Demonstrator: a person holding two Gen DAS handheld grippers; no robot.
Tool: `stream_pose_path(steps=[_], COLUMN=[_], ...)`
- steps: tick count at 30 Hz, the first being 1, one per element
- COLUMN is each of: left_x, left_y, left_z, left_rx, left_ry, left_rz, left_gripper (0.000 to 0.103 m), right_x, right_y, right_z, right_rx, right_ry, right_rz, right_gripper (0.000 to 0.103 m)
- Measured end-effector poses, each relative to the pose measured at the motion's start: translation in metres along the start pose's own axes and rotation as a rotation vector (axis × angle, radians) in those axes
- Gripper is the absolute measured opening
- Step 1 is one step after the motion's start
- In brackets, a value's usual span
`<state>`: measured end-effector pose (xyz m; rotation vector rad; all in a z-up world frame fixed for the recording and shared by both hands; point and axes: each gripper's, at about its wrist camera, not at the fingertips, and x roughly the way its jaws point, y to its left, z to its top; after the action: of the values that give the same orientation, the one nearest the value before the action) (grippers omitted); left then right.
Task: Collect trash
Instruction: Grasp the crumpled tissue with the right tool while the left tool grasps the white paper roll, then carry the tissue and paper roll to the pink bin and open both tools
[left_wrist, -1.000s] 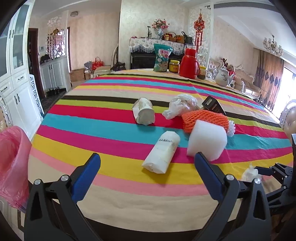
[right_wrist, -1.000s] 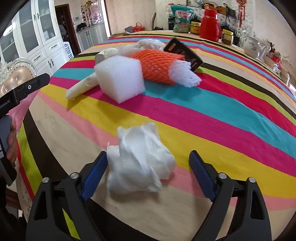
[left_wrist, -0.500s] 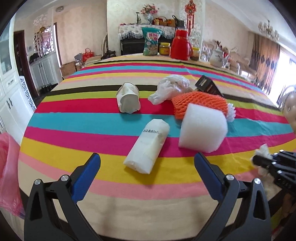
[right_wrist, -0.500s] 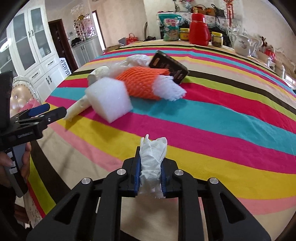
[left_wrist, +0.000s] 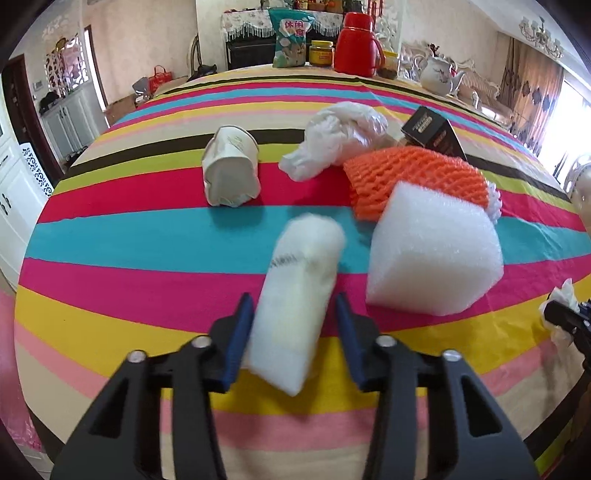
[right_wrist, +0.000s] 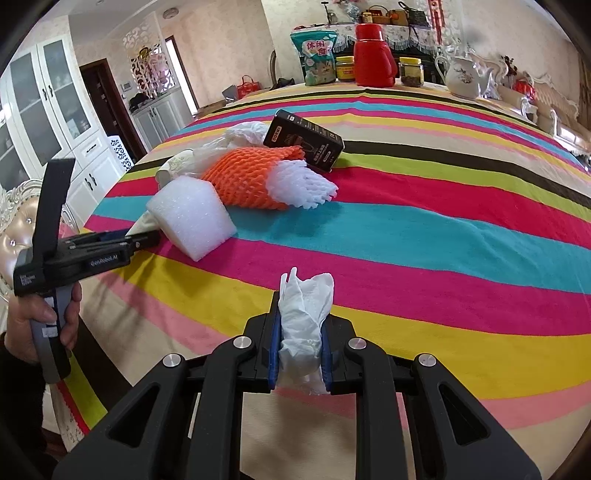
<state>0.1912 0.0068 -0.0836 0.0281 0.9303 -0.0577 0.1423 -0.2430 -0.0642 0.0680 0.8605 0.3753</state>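
Striped tablecloth (left_wrist: 110, 243) holds most trash near its middle: my right gripper (right_wrist: 300, 350) clamps a crumpled tissue (right_wrist: 304, 314), my left gripper (left_wrist: 293, 339) is closing around the white roll (left_wrist: 295, 295) near the table's front edge, nothing binned yet.

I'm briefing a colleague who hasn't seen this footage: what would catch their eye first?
The loud striped tablecloth first, then the trash heaped on it: an orange foam net, a white foam block and a black box. Nearest the cameras, the right claw pinches a crumpled tissue, while the left claw is closing around a white roll.
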Motion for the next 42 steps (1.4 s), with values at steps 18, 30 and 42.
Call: stream_pose_path(steps=[18, 30, 42], left_x=[-0.063, -0.112, -0.152], left_y=[0.0, 0.002, 0.046], left_z=[-0.041, -0.075, -0.096], left_rx=[-0.026, -0.047, -0.094], left_ry=[-0.167, -0.338, -0.449], left_rz=[-0.037, -0.096, -0.029], left_gripper=[0.022, 0.022, 0.022], right_x=[-0.016, -0.036, -0.04], right_y=[0.025, 0.065, 0.13], right_z=[-0.009, -0.013, -0.001], right_rx=[-0.009, -0.067, -0.148], right_ry=[-0.05, -0.136, -0.227], right_rz=[0.007, -0.047, 0.001], right_gripper=[0.019, 0.019, 0.019])
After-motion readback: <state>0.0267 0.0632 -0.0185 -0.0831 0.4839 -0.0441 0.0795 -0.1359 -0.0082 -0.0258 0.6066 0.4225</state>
